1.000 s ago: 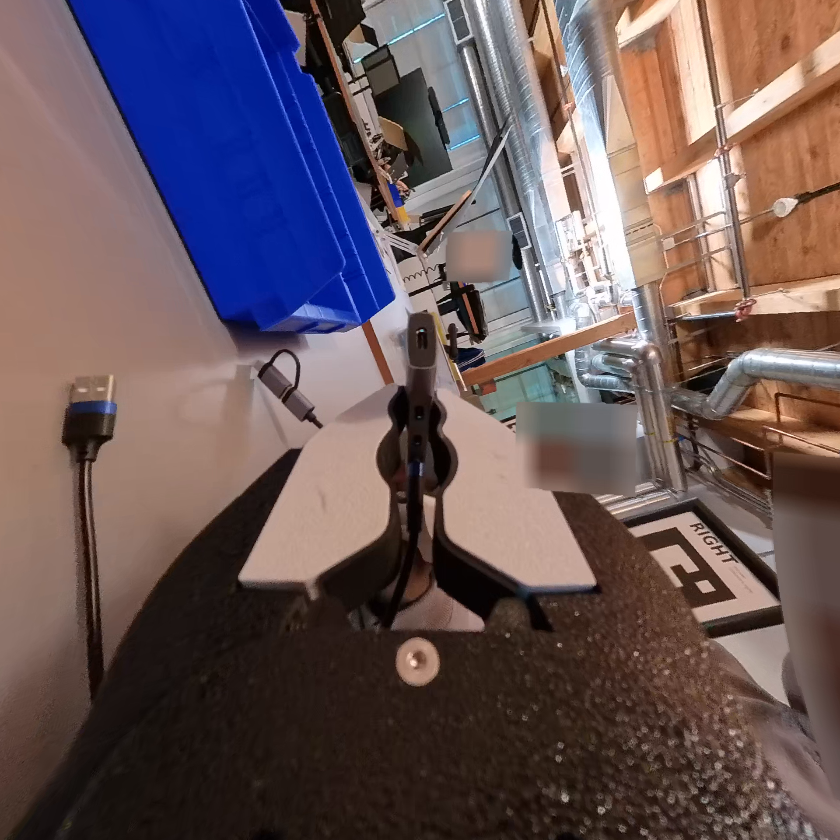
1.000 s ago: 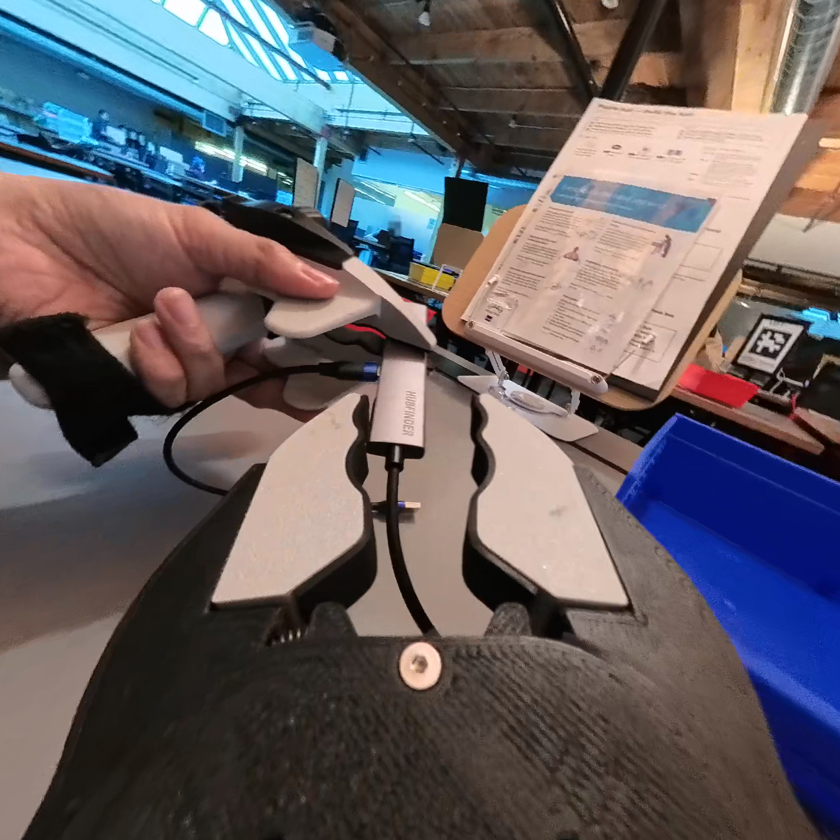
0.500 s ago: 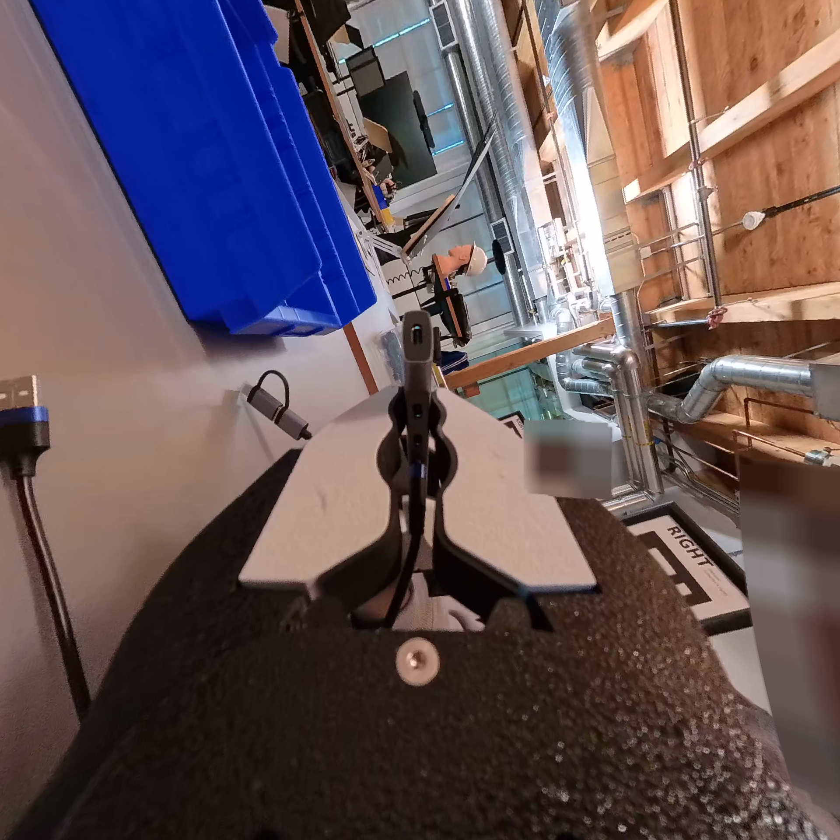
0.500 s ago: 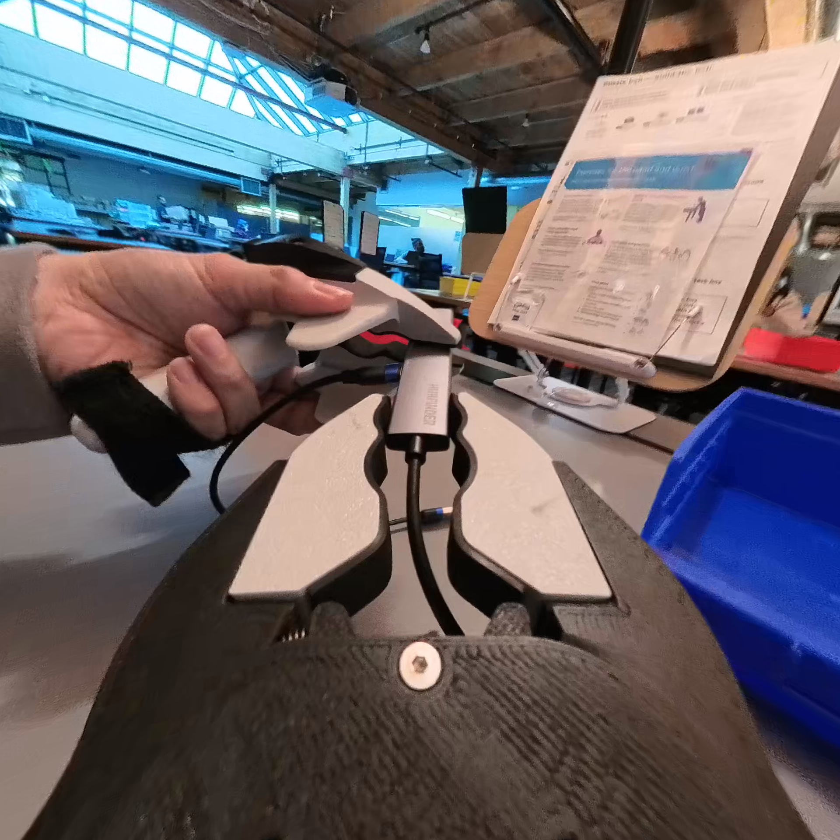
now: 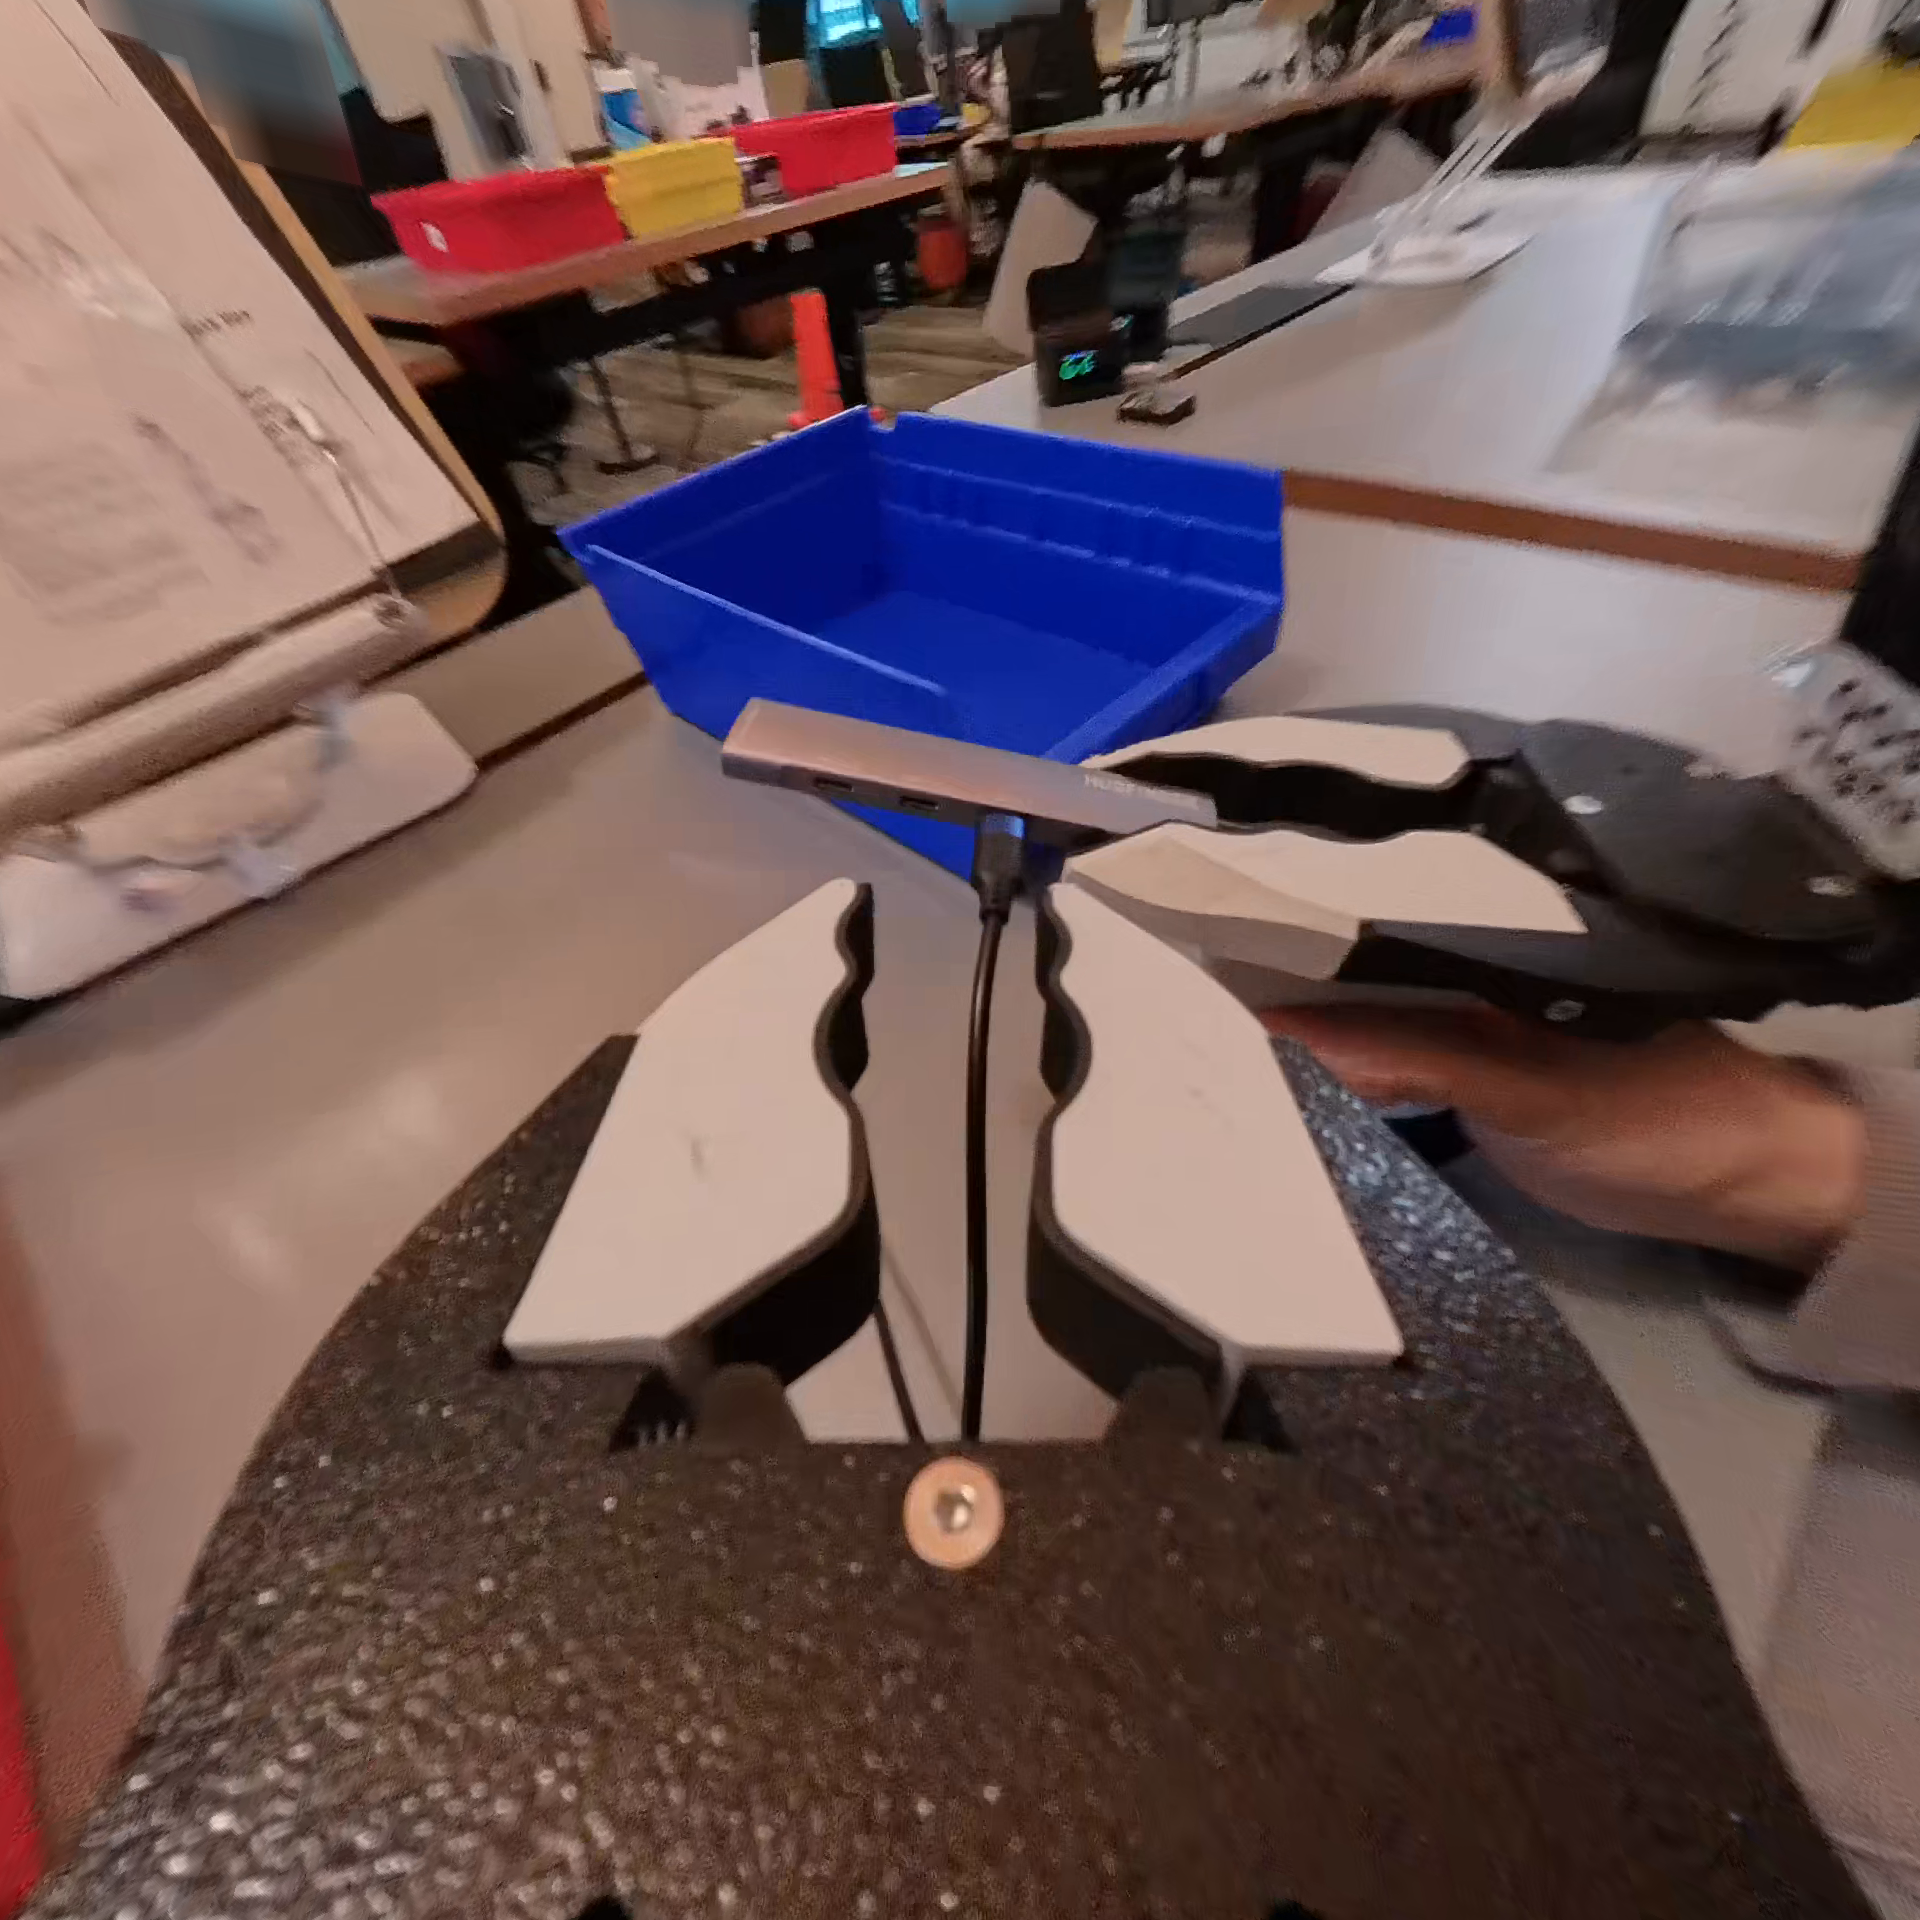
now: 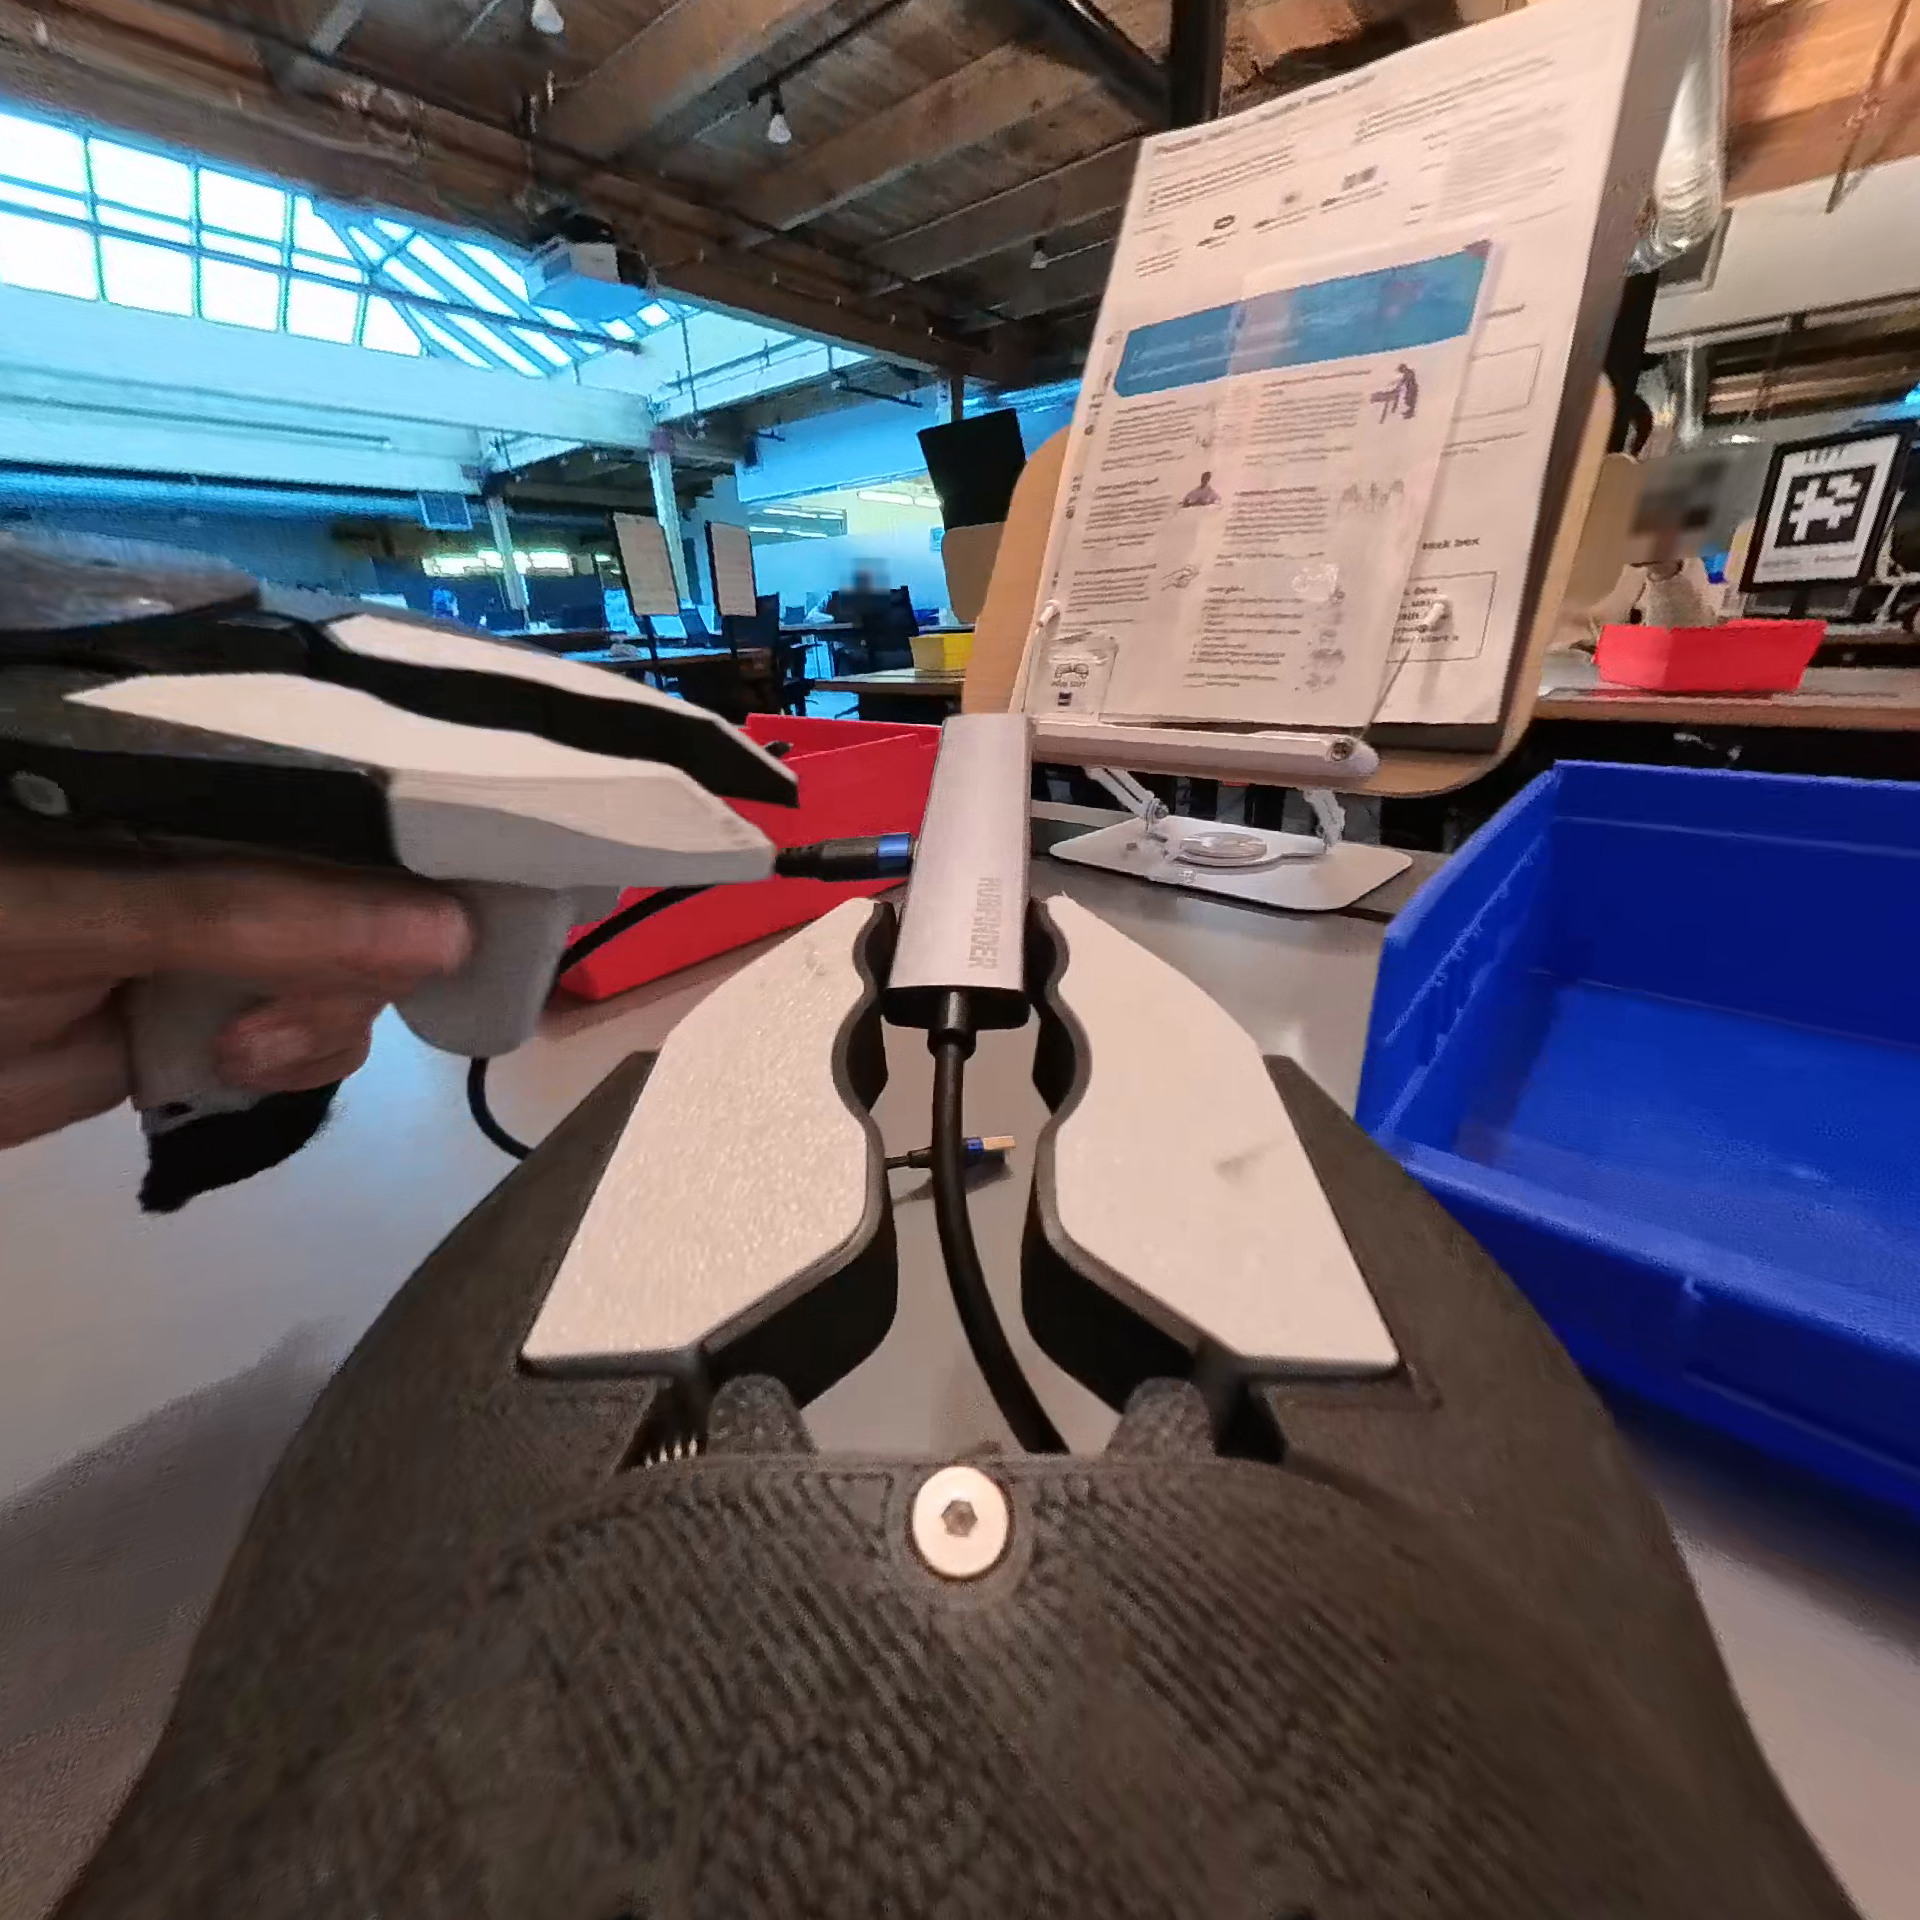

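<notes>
A slim grey USB hub (image 6: 961, 862) is held level above the grey table (image 6: 208, 1351). My right gripper (image 6: 958, 909) is shut on the hub's near end, and the hub's own black cable (image 6: 956, 1143) hangs down between its fingers. In the left wrist view the right gripper (image 5: 1091, 826) comes in from the right, holding the hub (image 5: 935, 774). A black plug with a blue ring (image 5: 1000, 842) sits in the hub's side. Its cable (image 5: 977, 1091) runs down between the spread fingers of my open left gripper (image 5: 951, 904), which also shows in the right wrist view (image 6: 784, 826), just short of the plug (image 6: 847, 857).
A blue bin (image 5: 935, 582) stands behind the hub, to the right in the right wrist view (image 6: 1662, 1039). A document stand with papers (image 6: 1299, 416) stands at the back, a red bin (image 6: 831, 810) left of it. A loose USB plug (image 6: 987, 1143) lies on the table. Some 4 centimetres of space lies between my two pairs of fingers.
The right gripper closed on the hub. The left gripper swung from sideways to level, opened and let go of the plug, which stays in the hub.
</notes>
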Available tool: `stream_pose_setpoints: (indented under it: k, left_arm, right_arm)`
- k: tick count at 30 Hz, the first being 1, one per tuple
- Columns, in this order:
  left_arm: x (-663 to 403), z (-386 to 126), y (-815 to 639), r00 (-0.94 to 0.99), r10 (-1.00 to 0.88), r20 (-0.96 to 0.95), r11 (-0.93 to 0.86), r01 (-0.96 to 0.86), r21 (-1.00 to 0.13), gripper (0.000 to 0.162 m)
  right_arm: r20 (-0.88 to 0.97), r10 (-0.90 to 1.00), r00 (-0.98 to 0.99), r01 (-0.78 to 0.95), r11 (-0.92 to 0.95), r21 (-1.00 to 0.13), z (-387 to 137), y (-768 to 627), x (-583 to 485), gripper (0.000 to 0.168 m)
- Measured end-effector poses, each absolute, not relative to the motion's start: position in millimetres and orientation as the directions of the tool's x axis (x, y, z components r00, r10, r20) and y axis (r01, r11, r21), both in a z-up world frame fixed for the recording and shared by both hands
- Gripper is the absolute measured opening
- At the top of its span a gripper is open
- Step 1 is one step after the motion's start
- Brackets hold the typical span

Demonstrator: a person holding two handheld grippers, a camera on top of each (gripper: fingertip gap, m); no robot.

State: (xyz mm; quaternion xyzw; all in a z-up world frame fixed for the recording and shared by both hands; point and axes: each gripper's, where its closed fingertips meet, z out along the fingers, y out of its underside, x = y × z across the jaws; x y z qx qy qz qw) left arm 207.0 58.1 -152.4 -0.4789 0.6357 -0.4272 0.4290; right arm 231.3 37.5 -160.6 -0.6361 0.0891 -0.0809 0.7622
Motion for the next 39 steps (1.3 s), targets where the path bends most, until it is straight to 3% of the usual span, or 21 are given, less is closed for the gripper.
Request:
stream_pose_setpoints:
  k: [3,13,16,27,31,32,36,39]
  left_arm:
    - [211.9,-159.1,53.8,-0.171,-0.971,-0.165,0.206,-0.259,-0.944,0.010]
    - [209.9,-165.3,52.9,-0.191,-0.949,-0.252,0.295,-0.248,-0.923,0.017]
    - [210.3,-165.9,56.8,-0.163,-0.954,-0.252,0.286,-0.240,-0.928,0.006]
    - [206.5,-166.8,62.9,-0.139,-0.938,-0.317,0.340,-0.201,-0.919,0.006]
    - [207.6,-167.7,61.5,-0.164,-0.965,-0.204,0.236,-0.211,-0.949,0.009]
    - [205.4,-162.5,62.7,-0.163,-0.970,-0.182,0.214,-0.204,-0.955,0.017]
    - [179.1,-135.2,110.7,-0.042,-0.984,-0.172,0.177,-0.207,-0.962,0.021]
    - [139.8,-140.8,202.7,0.176,-0.960,-0.219,0.134,-0.398,-0.908,0.021]
  right_arm:
    - [0.001,-0.228,0.974,0.037,0.156,-0.987,-162.0,40.1,226.3,0.025]
    - [-0.016,-0.228,0.973,0.018,0.146,-0.989,-163.5,40.5,228.0,0.025]
    - [-0.018,-0.217,0.976,0.015,0.150,-0.989,-163.0,40.3,227.1,0.025]
    - [0.016,-0.184,0.983,0.031,0.084,-0.996,-169.6,46.5,221.6,0.026]
    - [-0.035,-0.163,0.986,-0.021,0.087,-0.996,-170.4,46.6,225.6,0.025]
    - [-0.052,-0.182,0.982,-0.036,0.092,-0.995,-170.3,45.0,229.7,0.025]
    - [-0.111,-0.159,0.981,-0.094,0.106,-0.990,-170.0,41.9,234.7,0.025]
    - [-0.108,-0.149,0.983,-0.093,0.104,-0.990,-170.0,42.5,233.3,0.025]
